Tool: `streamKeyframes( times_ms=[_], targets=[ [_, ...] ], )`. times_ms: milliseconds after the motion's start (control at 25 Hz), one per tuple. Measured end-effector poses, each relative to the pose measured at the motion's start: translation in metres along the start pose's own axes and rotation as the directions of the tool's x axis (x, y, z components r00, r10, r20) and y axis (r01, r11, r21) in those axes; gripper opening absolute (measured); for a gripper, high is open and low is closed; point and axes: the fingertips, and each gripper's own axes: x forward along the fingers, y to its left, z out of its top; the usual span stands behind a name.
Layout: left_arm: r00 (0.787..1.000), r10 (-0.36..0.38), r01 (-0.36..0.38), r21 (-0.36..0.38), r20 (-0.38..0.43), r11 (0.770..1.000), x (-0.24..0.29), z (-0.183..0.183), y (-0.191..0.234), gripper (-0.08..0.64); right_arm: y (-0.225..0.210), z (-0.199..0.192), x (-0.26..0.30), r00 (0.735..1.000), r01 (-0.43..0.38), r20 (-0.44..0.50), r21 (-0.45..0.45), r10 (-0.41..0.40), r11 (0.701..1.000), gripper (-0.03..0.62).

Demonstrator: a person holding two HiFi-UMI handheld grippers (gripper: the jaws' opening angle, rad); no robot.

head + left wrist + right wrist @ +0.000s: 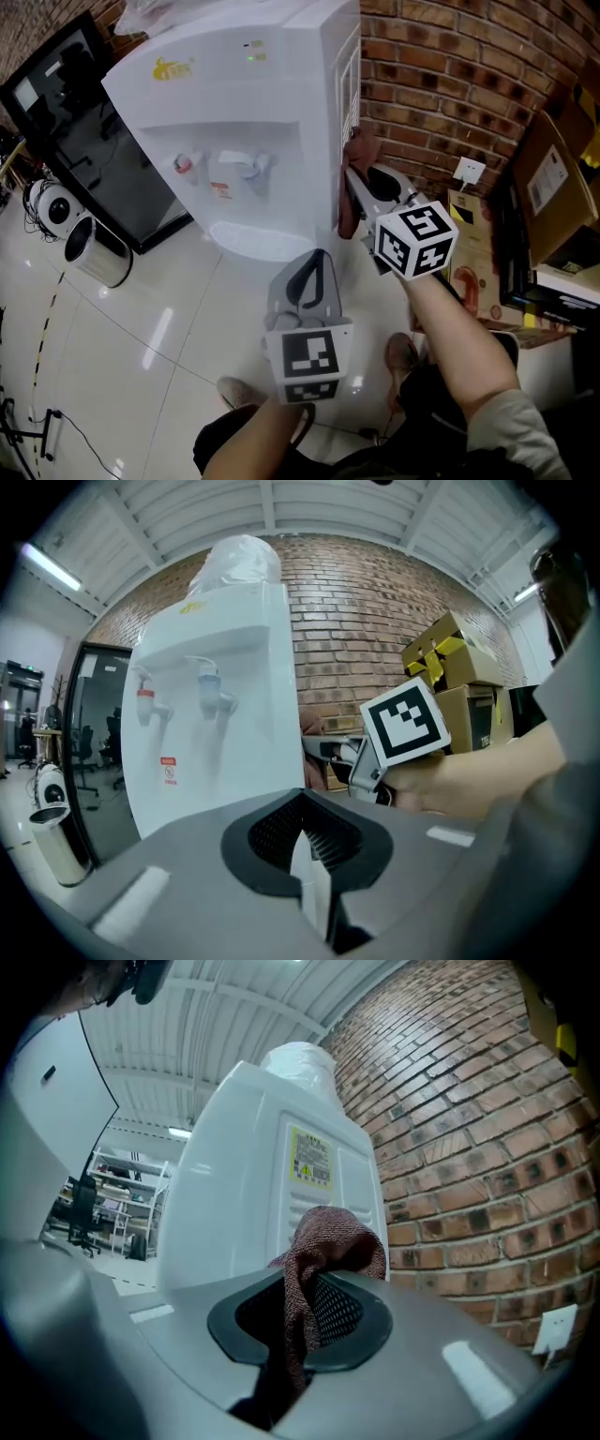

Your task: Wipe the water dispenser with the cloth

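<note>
Open floor [141, 319] is left at the front and left of the one water dispenser [234, 103]; a brick wall [441, 75] is set close at its right and far side. Of two grippers, the left gripper [317, 267] is seen closed on nothing, near the front. One cloth [362, 150] is pinched by the right gripper [354, 183] against the right side panel. Two taps [253, 169] are counted.

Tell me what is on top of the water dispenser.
A pale plastic wrap bulges on top of the water dispenser. Whatever it covers, perhaps a bottle, cannot be seen through it.
</note>
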Motion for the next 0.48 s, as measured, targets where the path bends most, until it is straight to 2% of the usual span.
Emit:
streamKeyframes(
  times_ms=[280,480],
  targets=[
    [0.999,-0.013,0.015,0.046,-0.046,0.999,0.007,-0.032,-0.004,0.0,-0.006,-0.064,0.0,0.989,-0.003,-0.15,-0.009,0.001,1.0,0.055],
    [0.988,-0.032,0.043,0.07,-0.149,0.997,0.016,-0.102,-0.009,0.0,-0.007,-0.118,-0.001,0.958,-0.039,-0.284,-0.007,0.036,0.999,0.055]
  ],
)
